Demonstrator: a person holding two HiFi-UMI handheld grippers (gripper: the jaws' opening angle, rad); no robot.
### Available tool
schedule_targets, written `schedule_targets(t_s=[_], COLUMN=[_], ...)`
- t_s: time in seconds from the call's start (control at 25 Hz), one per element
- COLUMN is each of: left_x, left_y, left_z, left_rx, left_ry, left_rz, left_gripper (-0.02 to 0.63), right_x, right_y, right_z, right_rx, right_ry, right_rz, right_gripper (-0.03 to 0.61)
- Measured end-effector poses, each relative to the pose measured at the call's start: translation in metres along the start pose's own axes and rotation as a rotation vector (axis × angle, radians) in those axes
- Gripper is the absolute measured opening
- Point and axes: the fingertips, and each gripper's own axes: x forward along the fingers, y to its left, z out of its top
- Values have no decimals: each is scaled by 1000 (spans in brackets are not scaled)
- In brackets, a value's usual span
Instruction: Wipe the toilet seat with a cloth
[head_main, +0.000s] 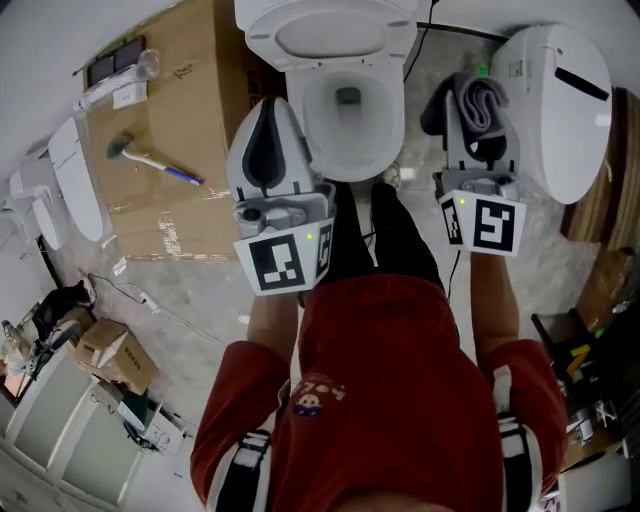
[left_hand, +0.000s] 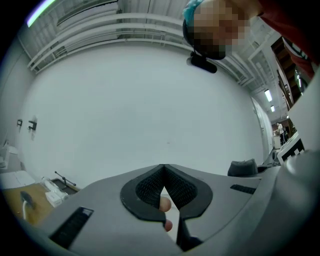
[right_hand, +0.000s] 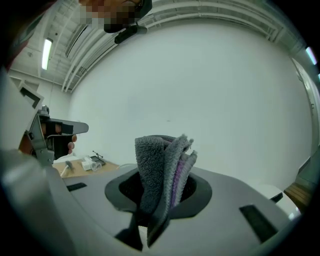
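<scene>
- Cloth (right_hand: 162, 172): grey terry with a purple layer, folded over. It is clamped between the jaws of the right gripper (right_hand: 159, 200), and the free end stands up past the jaw tips.
- Head view: the same cloth (head_main: 483, 102) sits in the right gripper (head_main: 478, 120). It is off to the right of the toilet seat (head_main: 392, 120), between it and a second white toilet unit (head_main: 560, 100), and clear of the seat.
- Left gripper (left_hand: 163, 170): jaws closed tip to tip, with nothing gripped between the pads.
- Head view: the left gripper (head_main: 268, 120) is just beside the left edge of the bowl, jaws pointing away from the person. I cannot tell whether it touches anything.
- The toilet seat is the white ring round the open bowl. The lid (head_main: 330, 30) is tipped back behind it.
- Both grippers flank the bowl at about the same depth, marker cubes facing the head camera.
- The person wears a red top (head_main: 400, 400) and dark trousers, and stands directly in front of the bowl.
- Floor at left: a cardboard sheet (head_main: 190, 90) lies flat with a blue-handled tool (head_main: 150, 158) on it. A small cardboard box (head_main: 115, 352) sits nearer the person.
</scene>
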Motion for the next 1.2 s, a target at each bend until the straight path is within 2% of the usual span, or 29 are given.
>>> schedule_targets(t_s=[0.28, 0.56, 0.76, 0.96, 1.08, 1.2], left_x=[16, 20, 24, 25, 25, 25], left_y=[18, 26, 35, 46, 52, 58], left_z=[-117, -248, -319, -365, -378, -386], left_rx=[-30, -54, -55, -60, -65, -66], left_ry=[-27, 27, 40, 66, 76, 82], left_rz=[38, -20, -46, -48, -37, -26], left_gripper=[12, 12, 12, 12, 12, 12], right_x=[38, 85, 113, 145, 163, 177], right_y=[27, 45, 42, 36, 31, 21], right_z=[-122, -249, -326, -372, -391, -404], right_rx=[-39, -58, -122, -182, -236, -246], right_ry=[100, 159, 202, 197, 211, 241], right_rz=[5, -19, -38, -59, -77, -140], right_gripper=[98, 98, 98, 98, 98, 98])
